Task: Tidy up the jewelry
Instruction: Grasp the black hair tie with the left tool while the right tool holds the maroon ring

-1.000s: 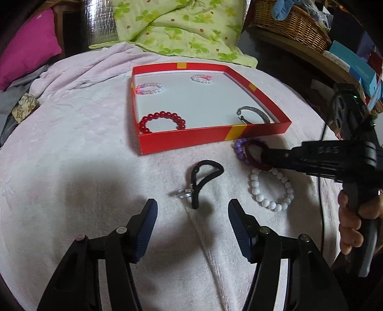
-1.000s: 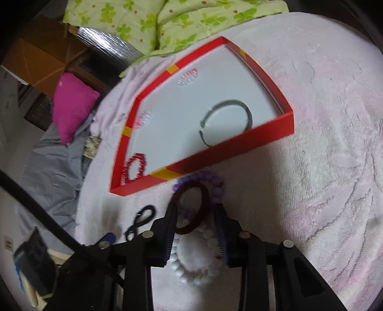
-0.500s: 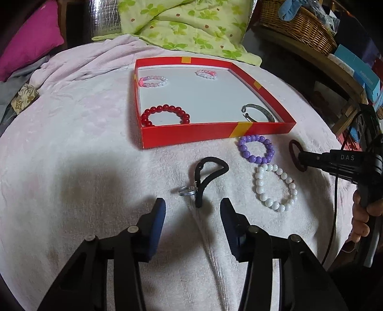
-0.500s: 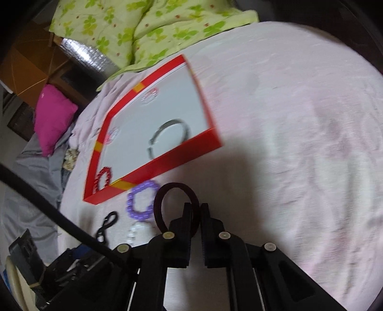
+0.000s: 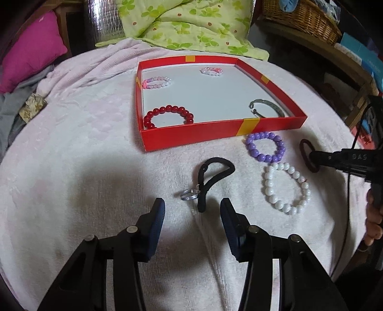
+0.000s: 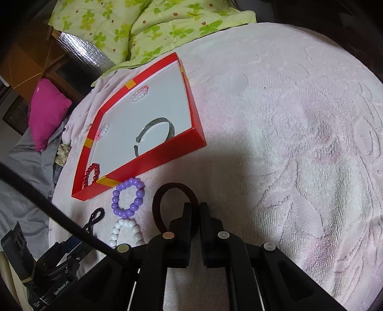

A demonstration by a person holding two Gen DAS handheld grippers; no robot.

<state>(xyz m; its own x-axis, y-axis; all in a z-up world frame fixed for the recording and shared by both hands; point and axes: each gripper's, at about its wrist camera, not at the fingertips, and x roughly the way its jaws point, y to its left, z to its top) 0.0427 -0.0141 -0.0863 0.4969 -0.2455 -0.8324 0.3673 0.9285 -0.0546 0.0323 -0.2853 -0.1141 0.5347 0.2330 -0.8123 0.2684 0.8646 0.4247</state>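
Note:
A red tray [image 5: 191, 137] [image 6: 153, 158] on the pink blanket holds a red bead bracelet [image 5: 167, 112], two pale pink bead bracelets [image 5: 156, 82] [image 5: 211, 71] and a grey metal bangle [image 5: 267, 107] [image 6: 155, 131]. In front of it lie a purple bead bracelet [image 5: 265, 147] [image 6: 128, 197], a white bead bracelet [image 5: 286, 187] [image 6: 125, 230], a black hair tie [image 5: 213, 175] and a small silver ring [image 5: 189, 194]. My right gripper [image 6: 195, 207] [image 5: 312, 156] is shut on a dark maroon bangle [image 6: 176, 190] [image 5: 306, 154], held above the blanket right of the purple bracelet. My left gripper [image 5: 191, 215] is open, just short of the hair tie and ring.
A green floral quilt [image 5: 186, 26] lies behind the tray. A magenta cushion [image 5: 28, 50] is at the far left. A wicker basket [image 5: 301, 19] and boxes sit on a shelf at the right. The blanket spreads wide to the right of the tray [image 6: 299, 143].
My right gripper shut on the maroon bangle, lifted it off the purple and white bracelets and drew it to the right. My left gripper's jaws narrowed slightly.

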